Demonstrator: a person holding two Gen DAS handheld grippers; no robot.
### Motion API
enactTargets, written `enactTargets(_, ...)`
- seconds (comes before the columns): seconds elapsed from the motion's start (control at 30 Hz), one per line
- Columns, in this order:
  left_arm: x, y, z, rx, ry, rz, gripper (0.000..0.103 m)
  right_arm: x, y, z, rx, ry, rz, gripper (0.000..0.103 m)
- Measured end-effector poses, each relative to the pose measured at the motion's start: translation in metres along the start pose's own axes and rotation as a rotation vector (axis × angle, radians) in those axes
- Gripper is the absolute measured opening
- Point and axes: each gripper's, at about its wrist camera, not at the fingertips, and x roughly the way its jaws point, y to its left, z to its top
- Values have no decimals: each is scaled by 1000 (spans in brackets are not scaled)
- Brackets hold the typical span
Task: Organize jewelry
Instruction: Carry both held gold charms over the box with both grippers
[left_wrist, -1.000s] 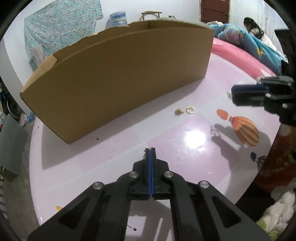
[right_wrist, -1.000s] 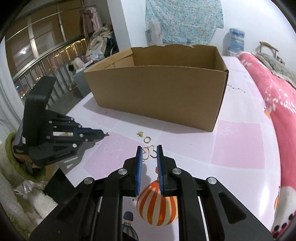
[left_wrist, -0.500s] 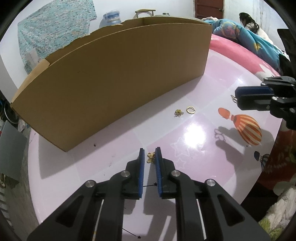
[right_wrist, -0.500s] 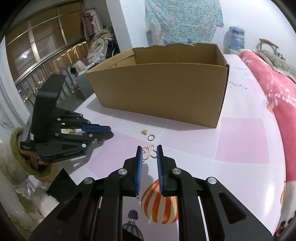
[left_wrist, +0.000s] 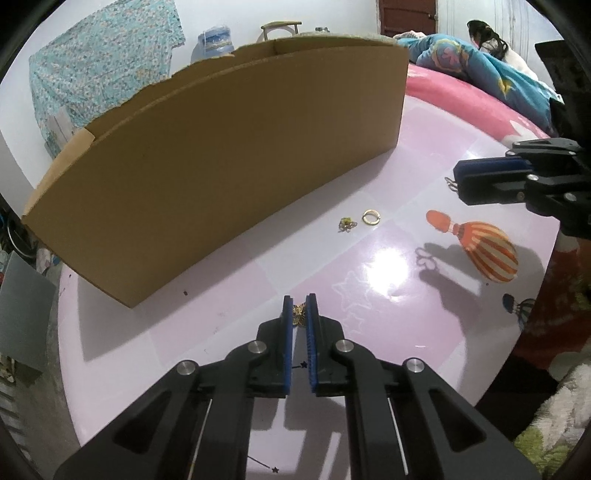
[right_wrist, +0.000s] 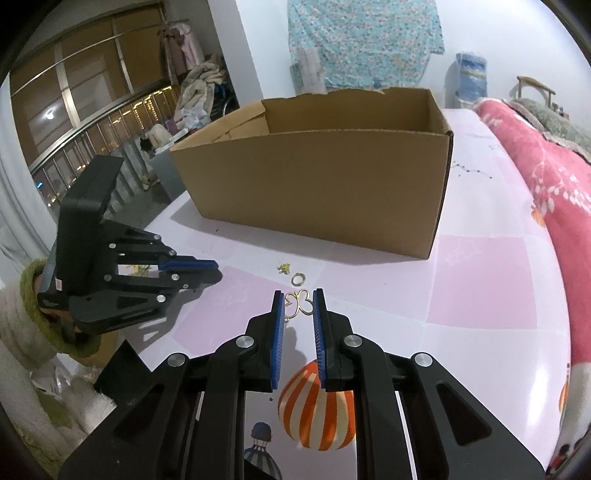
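- Left wrist view: the left tool (left_wrist: 300, 312) is closed on a small gold charm (left_wrist: 298, 314), which sits pinched between the blue pads near their tips, just above the pink desk (left_wrist: 207, 332). Its jaws have just been closing, with the charm between them. The box (left_wrist: 221, 177) stands right behind. I judge the next step is to carry the charm over the box wall, so the tool should rise straight up first and keep its pressure, because such a small piece slips out easily.
- Same view, around: a gold ring (left_wrist: 370, 217) and a little gold cluster (left_wrist: 346, 224) lie on the desk near the box. The box wall is tall and stands in the way.
- Right wrist view: the right tool (right_wrist: 298, 306) grips a thin wire butterfly (right_wrist: 298, 303) between its tips, above the desk. The ring (right_wrist: 297, 278) and the cluster (right_wrist: 284, 267) lie just ahead, and the open box (right_wrist: 317, 192) is beyond them. The left tool (right_wrist: 210, 271) is near on the left, so the two should not cross.
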Motion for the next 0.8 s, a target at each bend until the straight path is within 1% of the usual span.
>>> enactTargets(0.1,-16,-2,2,-7,-42,-1,6,-6,1,4,-6,-22,-4,13)
enactTargets(0.17,-30,1,6,-18,-77,-8,6,-14,3,11,-11,-53,-2,13)
enactTargets(0.23,-49,3,17,-28,-133,-12,6,-23,5,21,-25,-94,-1,13)
enactTargets(0.3,-66,7,28,-32,-189,-7,6,-32,9,35,-47,-149,2,13)
enactTargets(0.37,-87,13,44,-34,-268,-4,6,-36,12,53,-62,-195,2,13)
enactTargets(0.4,-91,14,48,-37,-286,-3,6,-37,13,61,-68,-215,-3,13)
enactTargets(0.43,-95,19,58,-44,-311,1,6,-36,14,72,-78,-237,-8,13)
enactTargets(0.47,-95,24,68,-49,-320,7,6,-33,13,82,-80,-251,-5,13)
enactTargets(0.57,-81,35,93,-77,-305,5,6,-19,5,104,-50,-256,19,13)
enactTargets(0.63,-64,47,111,-111,-267,-1,6,0,-3,119,-25,-226,-5,13)
enactTargets(0.73,-40,62,128,-143,-213,5,6,19,-11,133,0,-189,-24,13)
enactTargets(0.8,-29,66,134,-167,-186,-4,6,31,-15,142,2,-165,-63,13)
